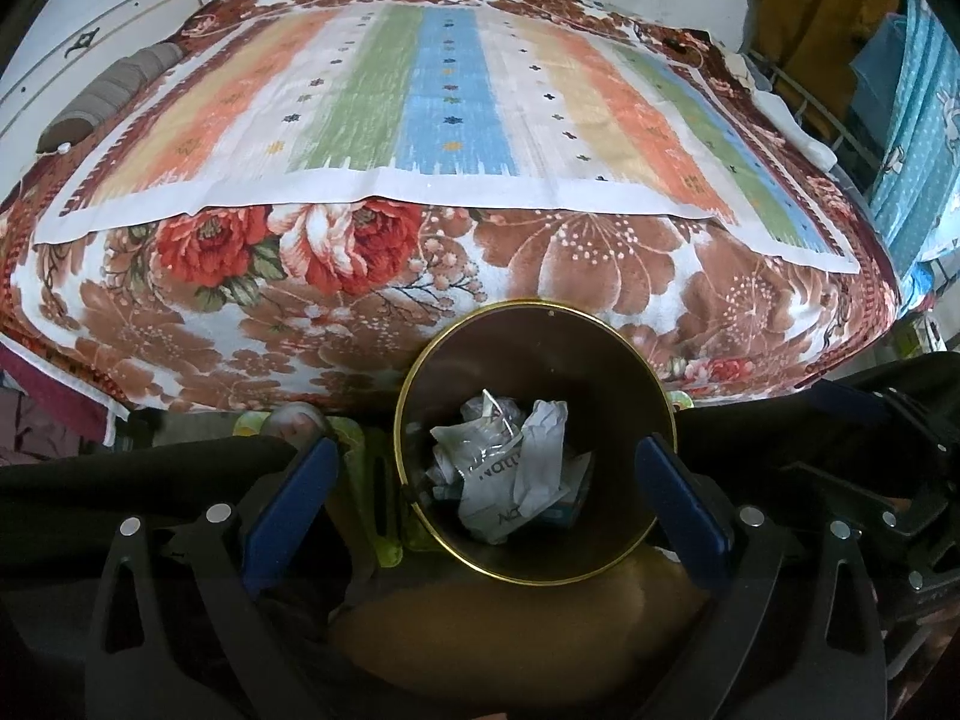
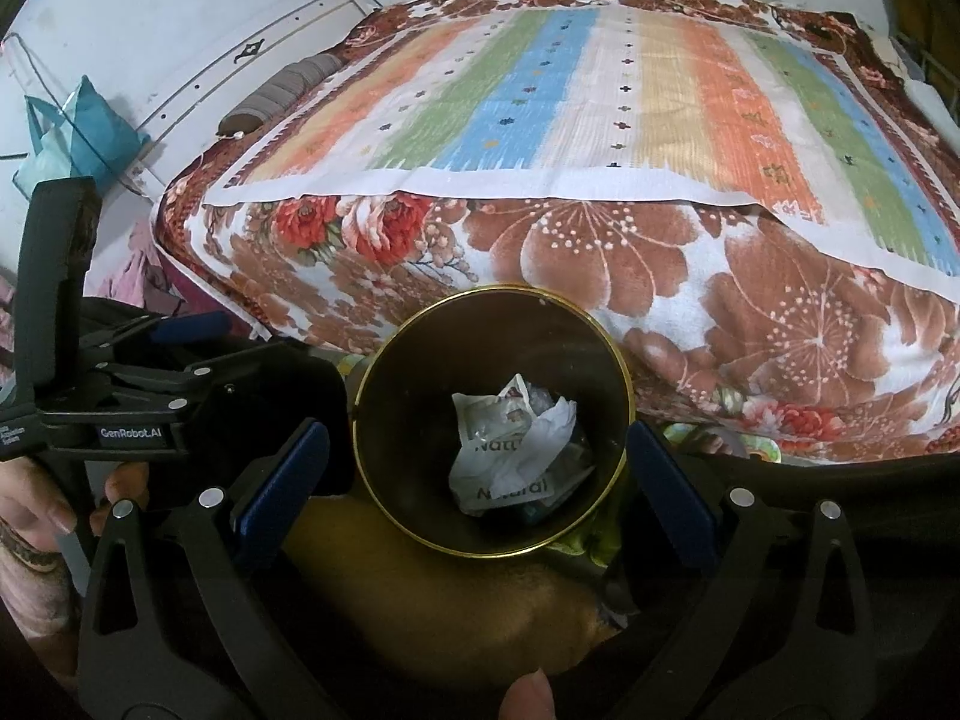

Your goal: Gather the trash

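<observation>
Both the left gripper (image 1: 486,489) and the right gripper (image 2: 477,474) hang spread apart and empty above the bin (image 1: 600,576) beside the bed (image 1: 456,120), where the crumpled trash (image 1: 510,474) lies, so a careless dip could knock its rim and spill everything.

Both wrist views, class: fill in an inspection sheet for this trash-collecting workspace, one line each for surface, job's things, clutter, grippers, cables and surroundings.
Surface: bed with a floral blanket, a striped cloth spread flat on top.
Job's things: dark bin with gold rim on the floor before the bed; crumpled white wrappers inside.
Clutter: rolled striped bolster at the bed's far left edge; teal bag by the wall.
Grippers: left gripper open, holding nothing; right gripper open, holding nothing; both above the bin.
Cables: nothing seen.
Surroundings: white panel behind the bed; blue patterned fabric hanging right.
</observation>
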### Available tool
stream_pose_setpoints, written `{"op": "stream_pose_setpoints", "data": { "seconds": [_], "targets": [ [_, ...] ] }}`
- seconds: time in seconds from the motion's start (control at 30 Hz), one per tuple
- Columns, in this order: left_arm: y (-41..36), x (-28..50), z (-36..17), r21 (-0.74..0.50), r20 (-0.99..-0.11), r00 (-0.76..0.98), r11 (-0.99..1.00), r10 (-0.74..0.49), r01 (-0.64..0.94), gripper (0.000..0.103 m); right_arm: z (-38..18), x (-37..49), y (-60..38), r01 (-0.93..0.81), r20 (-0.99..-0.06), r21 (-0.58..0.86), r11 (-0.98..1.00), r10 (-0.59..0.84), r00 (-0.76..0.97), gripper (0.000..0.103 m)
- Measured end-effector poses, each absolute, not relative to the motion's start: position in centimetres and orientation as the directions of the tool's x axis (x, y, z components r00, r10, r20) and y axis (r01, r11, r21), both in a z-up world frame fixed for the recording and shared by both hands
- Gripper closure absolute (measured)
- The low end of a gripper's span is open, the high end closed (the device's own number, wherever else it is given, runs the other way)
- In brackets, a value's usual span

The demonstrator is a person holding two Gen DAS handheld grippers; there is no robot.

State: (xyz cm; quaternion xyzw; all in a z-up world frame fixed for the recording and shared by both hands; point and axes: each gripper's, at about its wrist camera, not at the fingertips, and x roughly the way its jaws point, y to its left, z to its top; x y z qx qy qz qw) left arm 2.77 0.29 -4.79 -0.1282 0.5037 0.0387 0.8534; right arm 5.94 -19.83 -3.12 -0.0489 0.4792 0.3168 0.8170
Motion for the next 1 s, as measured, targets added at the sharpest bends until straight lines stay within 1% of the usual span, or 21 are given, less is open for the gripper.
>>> {"op": "stream_pose_setpoints", "data": {
  "seconds": [1.0],
  "targets": [
    [1.00,2.92,-5.08,-0.178,-0.873,0.485,0.959,-0.050,-0.222,0.006,-2.99,5.84,-19.70,-0.559,-0.811,0.225,0.798,0.472,0.346,0.008]
  ]
}}
